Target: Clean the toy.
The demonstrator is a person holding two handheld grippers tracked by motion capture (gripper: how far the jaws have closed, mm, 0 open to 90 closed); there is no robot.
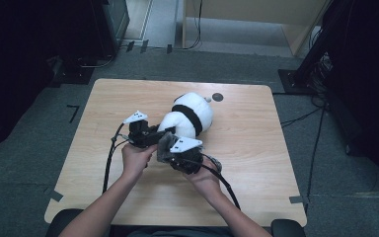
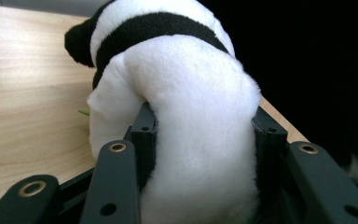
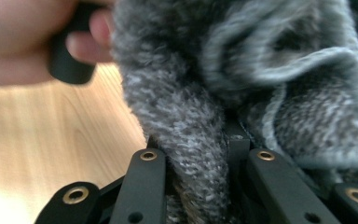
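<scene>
The toy panda (image 1: pixel 190 116) lies on its side near the middle of the wooden table (image 1: pixel 256 148), with its black band across its white body. From the left gripper view I see a fat white part of the panda (image 2: pixel 200 130) squeezed between my two black jaws, so my left gripper (image 1: pixel 150 136) is grasping the panda at its near end. A fuzzy grey cloth (image 1: pixel 165 147) sits right beside that end, touching the panda. In the right gripper view the grey cloth (image 3: pixel 186 121) is pinched tight between the jaws, bunched up in soft folds above them. So my right gripper (image 1: pixel 175 153) is clamped on the cloth. The two grippers are very close together, almost bumping. The left hand (image 1: pixel 137 159) holds its gripper from below, and its fingers (image 3: pixel 91 39) show close to the cloth. A small dark round spot (image 1: pixel 217 97) sits on the table just past the panda, near the far edge.
</scene>
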